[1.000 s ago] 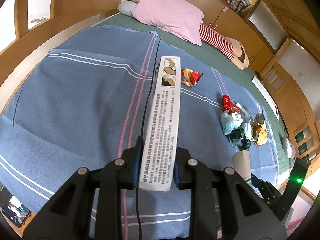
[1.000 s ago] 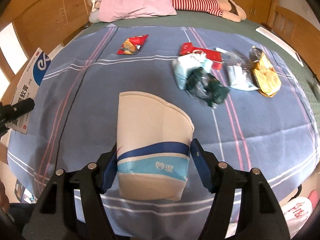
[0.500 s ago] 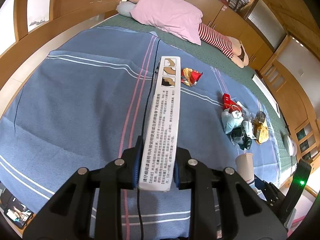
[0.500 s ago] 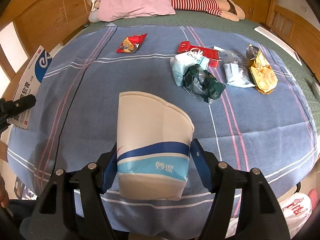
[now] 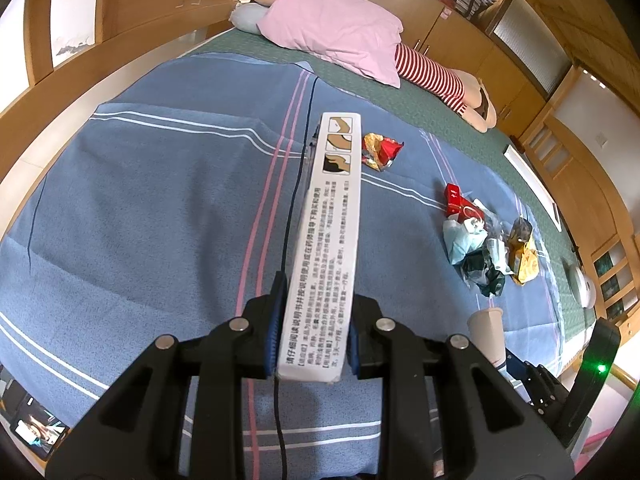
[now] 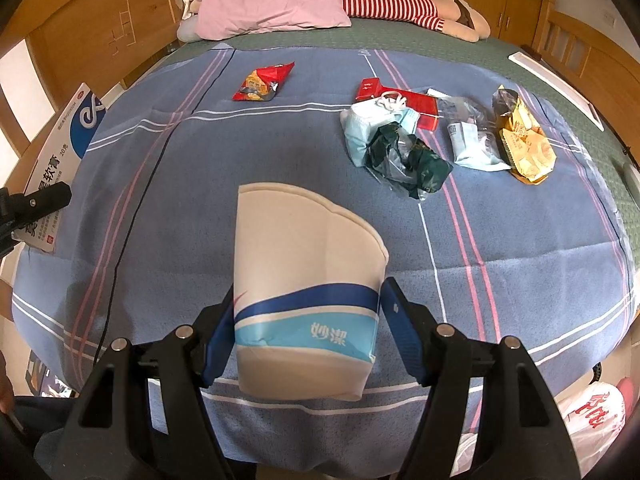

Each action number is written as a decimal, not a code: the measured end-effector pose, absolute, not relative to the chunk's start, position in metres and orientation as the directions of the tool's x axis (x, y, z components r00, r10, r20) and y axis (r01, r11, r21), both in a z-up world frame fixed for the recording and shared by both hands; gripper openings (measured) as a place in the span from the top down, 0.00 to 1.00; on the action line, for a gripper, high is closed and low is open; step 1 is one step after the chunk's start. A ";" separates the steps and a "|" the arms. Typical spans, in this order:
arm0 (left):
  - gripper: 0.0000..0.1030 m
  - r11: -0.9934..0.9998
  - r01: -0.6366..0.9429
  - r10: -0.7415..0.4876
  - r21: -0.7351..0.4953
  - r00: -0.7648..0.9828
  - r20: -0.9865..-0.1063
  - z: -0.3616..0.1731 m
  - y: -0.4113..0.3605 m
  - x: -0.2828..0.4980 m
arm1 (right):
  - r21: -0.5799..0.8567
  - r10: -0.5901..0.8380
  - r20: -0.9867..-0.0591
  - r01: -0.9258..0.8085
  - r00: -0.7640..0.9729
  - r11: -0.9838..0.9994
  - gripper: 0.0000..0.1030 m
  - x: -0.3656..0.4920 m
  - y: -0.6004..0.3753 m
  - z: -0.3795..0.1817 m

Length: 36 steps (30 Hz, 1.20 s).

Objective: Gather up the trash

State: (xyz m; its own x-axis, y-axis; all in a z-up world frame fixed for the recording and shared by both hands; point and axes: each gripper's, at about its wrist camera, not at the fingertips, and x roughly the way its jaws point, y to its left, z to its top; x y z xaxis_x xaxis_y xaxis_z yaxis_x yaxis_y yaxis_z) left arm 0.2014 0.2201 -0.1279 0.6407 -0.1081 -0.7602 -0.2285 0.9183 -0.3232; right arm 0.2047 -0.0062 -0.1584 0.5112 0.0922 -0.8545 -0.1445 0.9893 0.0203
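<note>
My left gripper [image 5: 314, 332] is shut on a long white medicine box [image 5: 332, 216] with printed text, held near its lower end and pointing out over the bed. My right gripper [image 6: 308, 320] is shut on a white paper cup [image 6: 304, 248] with a blue band. The cup [image 5: 486, 328] also shows at the lower right of the left wrist view, and the box [image 6: 60, 152] at the left edge of the right wrist view. On the blanket lie a red snack wrapper [image 6: 264, 82], a red packet [image 6: 400, 100], a pale blue face mask [image 6: 364, 128], a dark green wrapper [image 6: 412, 160], a clear packet [image 6: 468, 140] and a yellow wrapper [image 6: 524, 144].
A blue striped blanket [image 6: 200, 168] covers the bed, with a pink pillow [image 6: 272, 0] and a red-striped plush toy [image 6: 392, 4] at the head. Wooden bed rails [image 5: 120, 64] run along the sides. A white plastic bag [image 6: 596, 412] sits below the bed's near right corner.
The right wrist view has settled from a slight blur. Both grippers hold their things as before, and nothing on the bed has moved.
</note>
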 end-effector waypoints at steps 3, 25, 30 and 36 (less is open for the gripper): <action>0.74 0.921 -0.224 -0.108 -0.319 0.640 -0.761 -0.128 0.219 0.202 | 0.022 0.091 -0.853 -0.140 0.514 0.990 0.35 0.204 -0.007 -0.158; 0.74 0.932 -0.206 -0.104 -0.300 0.638 -0.763 -0.128 0.214 0.202 | 0.024 0.091 -0.852 -0.135 0.516 0.990 0.35 0.205 -0.010 -0.158; 0.74 0.934 -0.200 -0.105 -0.297 0.640 -0.761 -0.127 0.213 0.202 | 0.026 0.092 -0.849 -0.133 0.520 0.991 0.34 0.205 -0.012 -0.156; 0.74 0.936 -0.188 -0.111 -0.299 0.647 -0.754 -0.125 0.211 0.200 | 0.029 0.089 -0.833 -0.119 0.546 0.993 0.35 0.201 -0.026 -0.140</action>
State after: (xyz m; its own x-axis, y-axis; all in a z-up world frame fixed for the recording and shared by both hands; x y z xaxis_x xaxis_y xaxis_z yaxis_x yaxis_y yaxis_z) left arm 0.1999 0.2110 -0.1252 0.6471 -0.1106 -0.7543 -0.1884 0.9355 -0.2989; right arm 0.2009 -0.0264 -0.1402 0.5458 0.0893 -0.8331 -0.1187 0.9925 0.0286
